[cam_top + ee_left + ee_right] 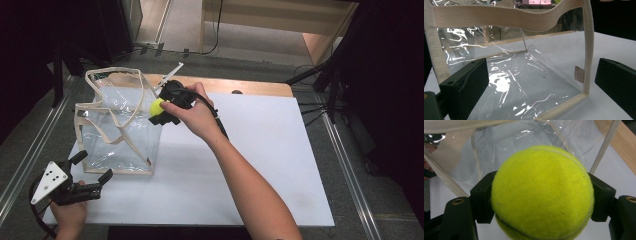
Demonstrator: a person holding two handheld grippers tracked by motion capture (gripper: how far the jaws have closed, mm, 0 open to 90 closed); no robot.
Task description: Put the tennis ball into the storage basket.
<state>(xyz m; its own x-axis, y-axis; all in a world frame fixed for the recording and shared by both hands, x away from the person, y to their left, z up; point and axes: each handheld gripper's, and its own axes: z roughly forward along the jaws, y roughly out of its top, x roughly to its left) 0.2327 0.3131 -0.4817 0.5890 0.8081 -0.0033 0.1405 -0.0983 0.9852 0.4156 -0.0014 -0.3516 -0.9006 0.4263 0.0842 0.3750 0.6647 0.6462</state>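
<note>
The right gripper [161, 111] clamped a ball [157, 105] over the bag [120, 145], likely for dropping in; the left gripper [92, 167] waited wide at the table's [280, 165] near-left corner.

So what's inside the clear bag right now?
Nothing visible inside the clear bag: through its walls only the white table shows. The tennis ball sits clamped in the right gripper at the bag's rim. Glare hides parts of the floor.

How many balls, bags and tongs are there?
Yellow tennis ball: 1
Clear bag with cream straps: 1
Tongs: 2, the left tongs open by the bag, the right tongs squeezing the ball
Total: 4
</note>
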